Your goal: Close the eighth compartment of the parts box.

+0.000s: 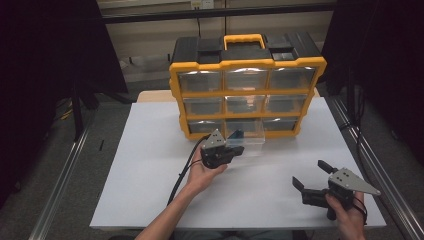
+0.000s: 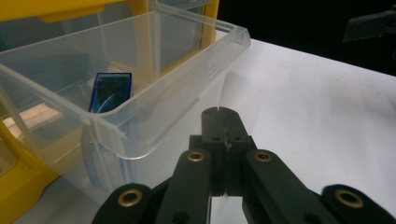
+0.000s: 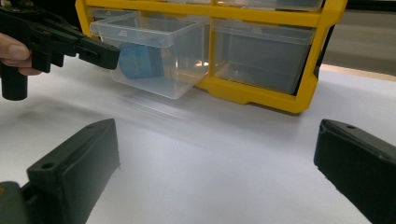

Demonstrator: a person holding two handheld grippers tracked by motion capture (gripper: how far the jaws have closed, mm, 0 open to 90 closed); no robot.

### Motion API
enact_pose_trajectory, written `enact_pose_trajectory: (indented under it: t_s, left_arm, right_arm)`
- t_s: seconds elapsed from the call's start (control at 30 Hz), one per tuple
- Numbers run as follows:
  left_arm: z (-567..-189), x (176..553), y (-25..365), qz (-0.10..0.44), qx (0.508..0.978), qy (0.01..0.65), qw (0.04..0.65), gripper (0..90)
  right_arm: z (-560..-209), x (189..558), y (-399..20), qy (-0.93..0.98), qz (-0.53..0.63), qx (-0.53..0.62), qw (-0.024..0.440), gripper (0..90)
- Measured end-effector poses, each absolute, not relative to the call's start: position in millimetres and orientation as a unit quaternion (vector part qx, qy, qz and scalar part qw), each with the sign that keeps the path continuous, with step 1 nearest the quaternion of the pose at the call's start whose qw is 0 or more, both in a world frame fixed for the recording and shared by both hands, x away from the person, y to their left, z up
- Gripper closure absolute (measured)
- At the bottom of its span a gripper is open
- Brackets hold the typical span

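While the yellow-and-black parts organizer (image 1: 247,85) is standing at the far side of the white table (image 1: 150,190), its bottom-middle clear drawer (image 1: 247,140) is sitting pulled well out over the tabletop — so the opening step looks done, and what is left, as I judge it, is either taking something out or pushing the drawer home. Inside that drawer a small blue translucent box (image 2: 110,91) is leaning against a side wall; in the right gripper view it is showing through the clear plastic at the drawer's near end (image 3: 137,60). The other eight drawers are sitting flush in the frame. The left gripper (image 1: 239,149) is hovering at the drawer's front corner, its jaws pressed fully together with nothing between them, tips just beside the clear wall and perhaps touching it — I cannot tell which. The left hand (image 1: 202,172) is holding it from below, forearm angling up from the table's near edge, cable trailing back along the arm. The right gripper (image 1: 309,176) is resting low at the near right of the table, well apart from the organizer, jaws spread wide and empty, pointing toward the drawer, with the right hand (image 1: 347,215) wrapped round its handle.
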State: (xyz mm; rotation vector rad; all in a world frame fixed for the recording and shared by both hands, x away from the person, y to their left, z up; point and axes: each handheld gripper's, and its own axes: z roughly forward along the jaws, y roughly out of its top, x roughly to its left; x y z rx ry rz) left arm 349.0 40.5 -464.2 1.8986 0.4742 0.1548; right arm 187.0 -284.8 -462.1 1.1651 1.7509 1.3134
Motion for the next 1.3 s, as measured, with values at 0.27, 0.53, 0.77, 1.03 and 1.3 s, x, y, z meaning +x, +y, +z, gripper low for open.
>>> enact_pose_trajectory:
  t_s: [0.27,0.53,0.77,1.03,1.3]
  left_arm:
    - [-459,355,39,0.079,0.803,0.211,0.552,90.0]
    - [-457,356,37,0.087,0.808,0.206,0.545,90.0]
    - [-455,357,38,0.086,0.807,0.209,0.546,90.0]
    - [-456,362,37,0.087,0.809,0.205,0.544,90.0]
    - [-456,363,35,0.086,0.805,0.208,0.549,90.0]
  right_arm:
    - [-462,188,-284,0.670,0.500,0.444,0.324,0.0]
    - [-462,188,-286,0.669,0.501,0.445,0.323,0.0]
    - [-462,188,-285,0.669,0.501,0.444,0.323,0.0]
    - [-462,187,-285,0.668,0.501,0.446,0.323,0.0]
    - [-462,187,-286,0.668,0.502,0.446,0.322,0.0]
